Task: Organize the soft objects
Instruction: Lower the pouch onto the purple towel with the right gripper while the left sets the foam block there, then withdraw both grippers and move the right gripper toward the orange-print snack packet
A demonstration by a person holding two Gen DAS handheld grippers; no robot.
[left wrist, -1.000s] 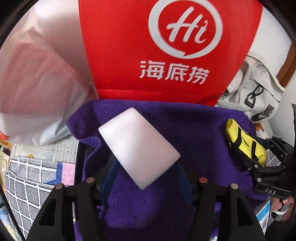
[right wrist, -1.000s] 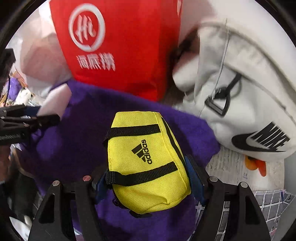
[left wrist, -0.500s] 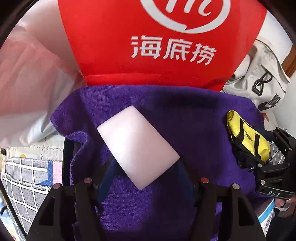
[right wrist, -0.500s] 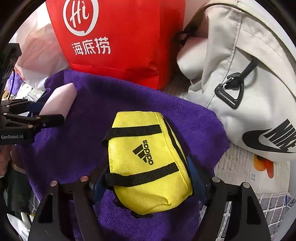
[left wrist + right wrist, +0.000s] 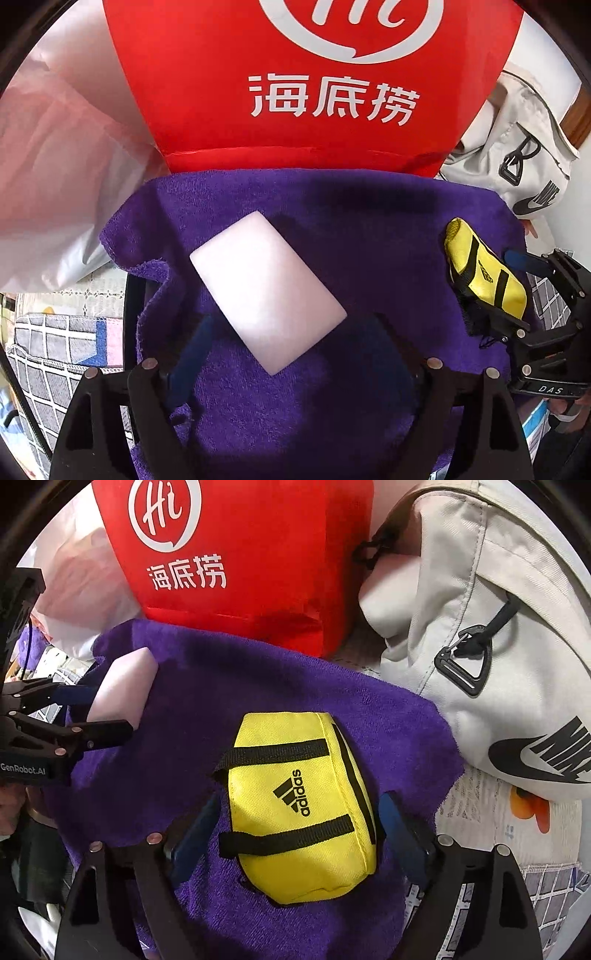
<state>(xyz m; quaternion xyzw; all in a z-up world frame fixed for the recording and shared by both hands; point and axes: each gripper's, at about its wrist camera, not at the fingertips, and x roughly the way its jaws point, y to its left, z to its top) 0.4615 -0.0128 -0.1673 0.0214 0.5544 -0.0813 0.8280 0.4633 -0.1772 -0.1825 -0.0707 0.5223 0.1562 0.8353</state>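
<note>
A purple towel [image 5: 369, 240] lies spread in front of a red bag. A pale pink sponge block [image 5: 266, 291] rests on it between the fingers of my left gripper [image 5: 288, 332], whose jaws stand apart beside it. A yellow Adidas pouch [image 5: 299, 801] lies on the towel [image 5: 258, 686] between the blue pads of my right gripper [image 5: 295, 819], which stand a little apart from its sides. The pouch [image 5: 484, 273] and right gripper [image 5: 524, 295] show at the right of the left wrist view. The sponge [image 5: 125, 686] and left gripper [image 5: 77, 712] show at the left of the right wrist view.
A red bag with white Chinese lettering [image 5: 314, 85] stands right behind the towel. A white plastic bag [image 5: 55, 166] is at its left. A grey Nike bag [image 5: 498, 646] lies at the right. Checked and patterned cloth [image 5: 55, 339] covers the surface below.
Both grippers moved forward toward the red bag and lowered. The left jaws opened and the sponge now lies on the towel. The right pads have parted slightly from the pouch.
</note>
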